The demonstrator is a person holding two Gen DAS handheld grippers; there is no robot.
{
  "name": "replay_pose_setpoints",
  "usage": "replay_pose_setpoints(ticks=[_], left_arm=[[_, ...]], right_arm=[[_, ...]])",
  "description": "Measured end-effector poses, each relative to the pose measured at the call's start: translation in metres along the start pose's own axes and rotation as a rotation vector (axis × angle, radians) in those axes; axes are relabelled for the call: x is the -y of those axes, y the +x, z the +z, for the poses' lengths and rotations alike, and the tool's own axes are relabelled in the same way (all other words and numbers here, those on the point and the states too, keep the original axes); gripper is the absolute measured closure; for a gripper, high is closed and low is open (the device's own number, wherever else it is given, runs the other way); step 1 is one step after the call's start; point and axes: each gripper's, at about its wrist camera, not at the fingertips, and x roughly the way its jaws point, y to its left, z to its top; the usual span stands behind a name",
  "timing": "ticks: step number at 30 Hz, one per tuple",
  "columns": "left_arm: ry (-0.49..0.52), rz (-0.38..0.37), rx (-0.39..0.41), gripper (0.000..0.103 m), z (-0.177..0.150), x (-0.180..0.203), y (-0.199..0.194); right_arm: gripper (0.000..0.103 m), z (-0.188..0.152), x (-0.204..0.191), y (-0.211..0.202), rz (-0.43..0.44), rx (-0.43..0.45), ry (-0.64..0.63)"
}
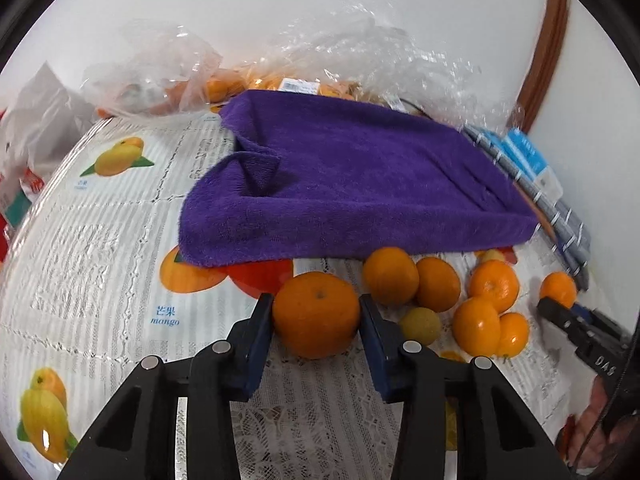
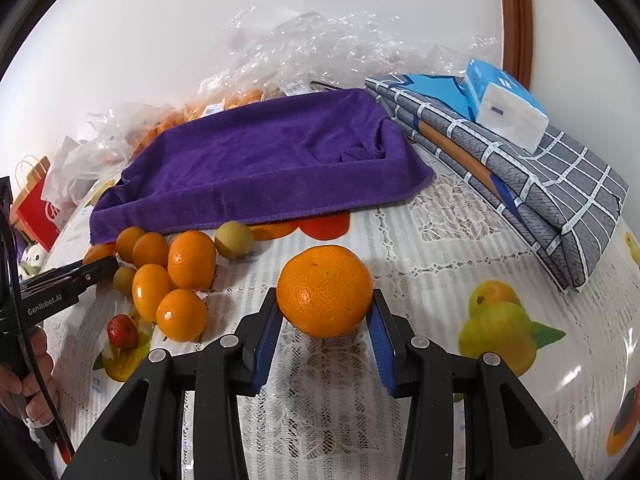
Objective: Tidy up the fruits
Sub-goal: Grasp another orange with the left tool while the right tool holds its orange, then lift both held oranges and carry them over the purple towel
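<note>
My left gripper (image 1: 316,312) is shut on a large orange (image 1: 316,314) just above the tablecloth. My right gripper (image 2: 325,304) is shut on another large orange (image 2: 325,290) and holds it above the cloth. A purple towel (image 1: 352,184) lies spread behind, also in the right wrist view (image 2: 264,160). A pile of small oranges (image 1: 452,292) with a yellow-green fruit (image 1: 420,325) lies right of the left gripper; the same pile (image 2: 172,276) shows left of the right gripper, with a small red fruit (image 2: 122,331) beside it. The left gripper's fingers (image 2: 96,270) touch that pile's edge.
A fruit-print tablecloth (image 1: 100,240) covers the table. Clear plastic bags with oranges (image 1: 208,80) sit behind the towel. Folded grey checked cloth (image 2: 540,200) with a blue-white tissue pack (image 2: 508,108) lies at the right. A red paper bag (image 2: 36,208) stands far left.
</note>
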Motion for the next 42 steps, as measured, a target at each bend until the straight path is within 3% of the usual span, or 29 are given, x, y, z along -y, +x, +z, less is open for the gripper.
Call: replay_pose_setpoints(ticks=[5,11,25,32,42], left_arm=[[-0.063,0.01,0.072,0.063,-0.002,-0.014,-0.013],[-0.055,0.034,0.166,0.063,0.001,-0.01,-0.027],[-0.027,0.019,0.236,0.063,0.0,-0.003,-0.039],[-0.028,-0.001,0.27,0.063,0.002,-0.002,-0.049],[0.003,-0.043,0.305,0.063,0.055,0.014,-0.066]], right_arm=[[0.061,-0.001,0.003,-0.003,-0.005,0.017,0.023],[0.061,-0.001,0.006,-0.01,0.002,0.047,0.045],[0.061,-0.002,0.009,-0.019,-0.008,0.088,0.07],[0.061,0.002,0.013,-0.014,0.018,0.062,0.096],[0.061,0.057,0.005,-0.033,0.073,0.133,0.098]])
